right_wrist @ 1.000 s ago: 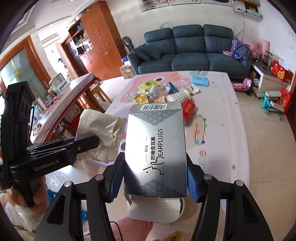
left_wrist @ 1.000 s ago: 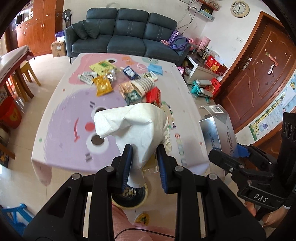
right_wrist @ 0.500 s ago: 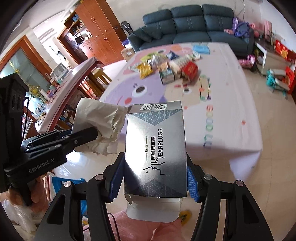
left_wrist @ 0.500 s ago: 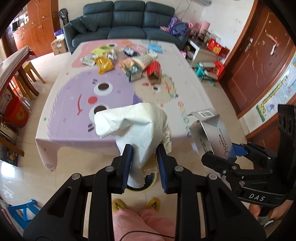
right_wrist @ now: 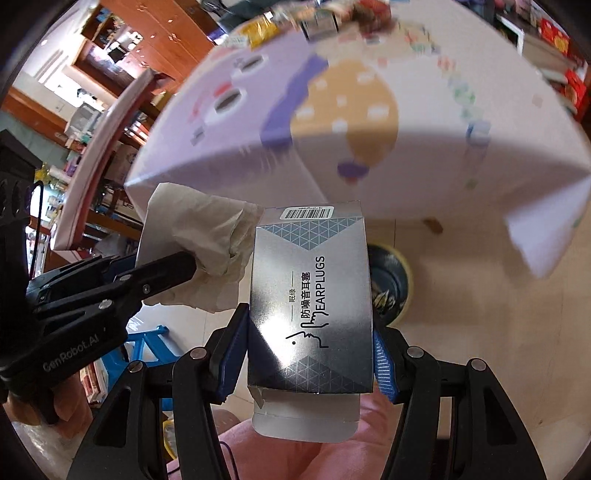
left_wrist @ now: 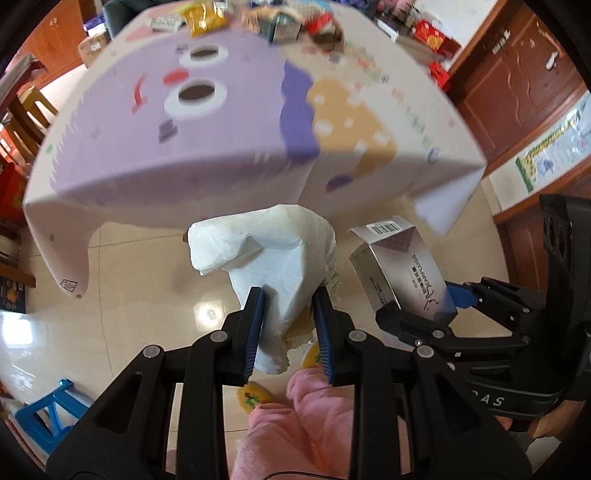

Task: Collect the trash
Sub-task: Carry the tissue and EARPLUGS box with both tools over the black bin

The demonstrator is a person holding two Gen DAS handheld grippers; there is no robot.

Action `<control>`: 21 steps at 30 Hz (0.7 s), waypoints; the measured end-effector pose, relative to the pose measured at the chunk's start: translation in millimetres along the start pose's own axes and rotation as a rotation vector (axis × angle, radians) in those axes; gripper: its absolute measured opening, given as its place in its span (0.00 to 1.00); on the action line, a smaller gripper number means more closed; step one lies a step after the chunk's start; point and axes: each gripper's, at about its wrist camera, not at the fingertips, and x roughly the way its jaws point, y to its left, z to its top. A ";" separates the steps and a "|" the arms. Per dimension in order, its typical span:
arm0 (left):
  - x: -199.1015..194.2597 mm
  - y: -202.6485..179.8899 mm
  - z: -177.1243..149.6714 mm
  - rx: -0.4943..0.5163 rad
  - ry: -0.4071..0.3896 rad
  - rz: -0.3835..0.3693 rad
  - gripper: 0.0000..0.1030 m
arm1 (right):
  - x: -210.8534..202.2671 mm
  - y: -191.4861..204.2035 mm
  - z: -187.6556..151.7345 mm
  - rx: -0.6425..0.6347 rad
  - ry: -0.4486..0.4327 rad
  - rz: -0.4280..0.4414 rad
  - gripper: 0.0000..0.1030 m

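1. Gripping a crumpled white paper wad (left_wrist: 269, 258), my left gripper (left_wrist: 288, 314) has both blue-padded fingers (left_wrist: 254, 325) pressed into the wad's lower part, so the bulk of it sticks out forward and to the left of the tips.
2. My right gripper (right_wrist: 310, 339) is clamped on a silver earplugs box (right_wrist: 310, 295), one finger on each long side. The box's long axis runs straight out along the fingers, with the barcode end farthest from me and its torn flap hanging open at the near end.
3. In the right wrist view the paper wad (right_wrist: 199, 240) sits just to the left of the box, close enough that I cannot tell whether they touch. In the left wrist view the earplugs box (left_wrist: 402, 273) is off to my right, near but apart from the paper.
4. Below and beyond both loads is tiled floor (left_wrist: 147, 295). A dark round bin (right_wrist: 388, 280) with a yellowish rim stands on it, showing just past the right edge of the box, in front of the draped table (right_wrist: 332, 129). The left view does not show the bin clearly.
5. I judge the bin lies under and slightly ahead of the right gripper, so that hand is nearer; the box should drop first, end down, and the paper needs carrying rightward.
6. More wrappers (left_wrist: 207, 14) lie blurred at the table's far end, so the collecting is unfinished.
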 end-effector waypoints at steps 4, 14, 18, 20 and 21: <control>43.4 17.7 -17.2 0.012 0.051 -0.013 0.23 | 51.6 -9.7 -15.5 0.056 0.021 -0.034 0.57; 140.0 31.5 -39.5 0.027 0.110 -0.041 0.23 | 143.5 -47.6 -37.0 0.143 0.051 -0.091 0.57; 177.9 31.0 -41.9 0.033 0.118 -0.040 0.23 | 174.3 -66.3 -37.1 0.165 0.059 -0.100 0.57; 200.5 31.3 -39.0 0.034 0.125 -0.036 0.23 | 190.2 -77.8 -36.1 0.173 0.058 -0.107 0.57; 214.0 32.4 -38.1 0.034 0.130 -0.033 0.23 | 194.2 -86.2 -36.8 0.176 0.059 -0.109 0.57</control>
